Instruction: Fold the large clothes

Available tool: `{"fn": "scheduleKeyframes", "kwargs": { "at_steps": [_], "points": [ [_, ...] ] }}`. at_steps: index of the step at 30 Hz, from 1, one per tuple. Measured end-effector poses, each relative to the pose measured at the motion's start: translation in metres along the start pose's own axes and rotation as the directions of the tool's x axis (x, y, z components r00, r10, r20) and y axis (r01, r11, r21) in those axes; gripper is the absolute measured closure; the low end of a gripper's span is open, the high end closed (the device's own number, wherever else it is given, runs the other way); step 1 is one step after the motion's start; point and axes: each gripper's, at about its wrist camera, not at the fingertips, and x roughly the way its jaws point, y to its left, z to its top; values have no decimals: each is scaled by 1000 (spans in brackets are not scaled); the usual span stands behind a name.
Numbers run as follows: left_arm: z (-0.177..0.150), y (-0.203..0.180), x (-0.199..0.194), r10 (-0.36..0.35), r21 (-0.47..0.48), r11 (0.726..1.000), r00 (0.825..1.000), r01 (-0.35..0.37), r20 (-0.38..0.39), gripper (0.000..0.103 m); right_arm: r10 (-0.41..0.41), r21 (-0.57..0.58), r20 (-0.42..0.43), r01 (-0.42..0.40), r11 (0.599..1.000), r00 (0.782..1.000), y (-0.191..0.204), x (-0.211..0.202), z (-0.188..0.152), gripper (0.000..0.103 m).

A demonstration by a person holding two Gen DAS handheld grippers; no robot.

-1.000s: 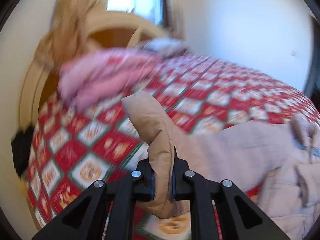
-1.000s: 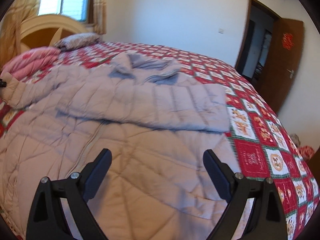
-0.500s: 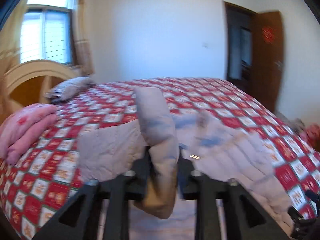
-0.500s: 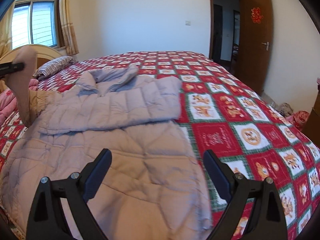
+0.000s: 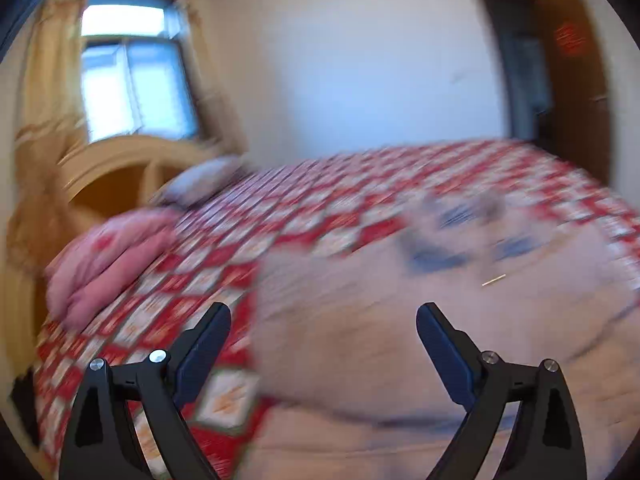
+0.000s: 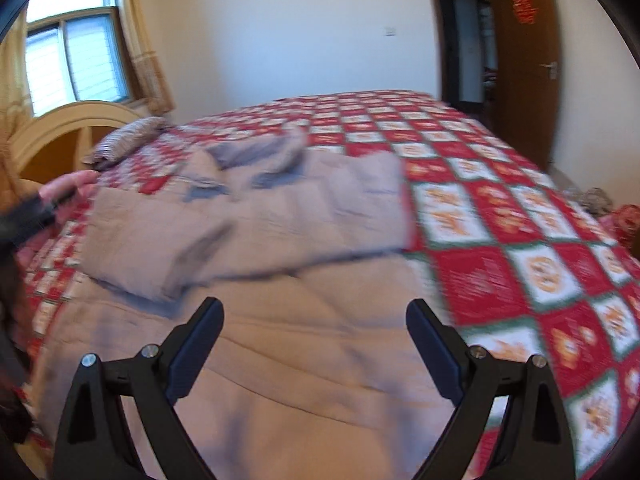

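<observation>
A large beige quilted coat (image 6: 288, 340) lies spread on the bed, with both sleeves folded across its chest and its grey-lined collar (image 6: 256, 156) toward the headboard. In the blurred left wrist view the same coat (image 5: 420, 320) fills the lower right. My left gripper (image 5: 323, 316) hovers over the coat's folded sleeve, its jaws opening wide with nothing pinched between them. My right gripper (image 6: 314, 312) stands open above the coat's lower body, its fingers apart from the fabric. A hand (image 6: 66, 188) with the other gripper shows at the left edge of the right wrist view.
The bed carries a red, white and green patterned quilt (image 6: 520, 248). A folded pink blanket (image 5: 108, 260) and a striped pillow (image 6: 128, 136) lie near the wooden headboard (image 6: 60, 128). A window (image 5: 132, 72) is behind; a brown door (image 6: 524, 52) stands open at right.
The left gripper swung the sleeve rightward over the coat's chest and let it go, its jaws going from shut to wide apart. The right gripper rose slightly, staying open.
</observation>
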Motion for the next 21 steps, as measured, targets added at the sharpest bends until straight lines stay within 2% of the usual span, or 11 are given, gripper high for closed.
{"fn": "scheduleKeyframes", "kwargs": {
  "at_steps": [2,4,7,9,11,13,14,16,21],
  "points": [
    [-16,31,27,54,-55,997,995,-58,-83,9,60,-7,-14,-60,998,998,20,15,9,8],
    [-34,57,48,91,-103,989,982,-108,-163,9,97,-17,-44,-98,995,994,40,34,16,8],
    [-55,76,66,89,-146,981,969,-125,-230,9,137,-15,-113,-139,990,984,68,69,22,9],
    [-67,80,76,74,-161,980,961,-120,-268,9,130,-35,-154,-137,990,979,84,93,23,10],
    [-74,78,84,66,-161,980,954,-116,-292,9,100,-47,-195,-111,993,976,93,114,21,25],
    [-78,77,87,50,-161,981,951,-104,-304,9,119,-45,-249,-134,990,961,97,127,17,76],
    [-78,76,86,43,-162,982,952,-96,-304,9,127,-47,-250,-143,989,960,98,126,15,83],
    [-78,78,86,31,-166,982,953,-85,-302,9,107,-70,-219,-125,990,970,97,115,14,91],
    [-75,82,84,2,-175,983,946,-62,-324,9,57,-101,-162,-74,992,985,72,76,8,92]
  ]
}}
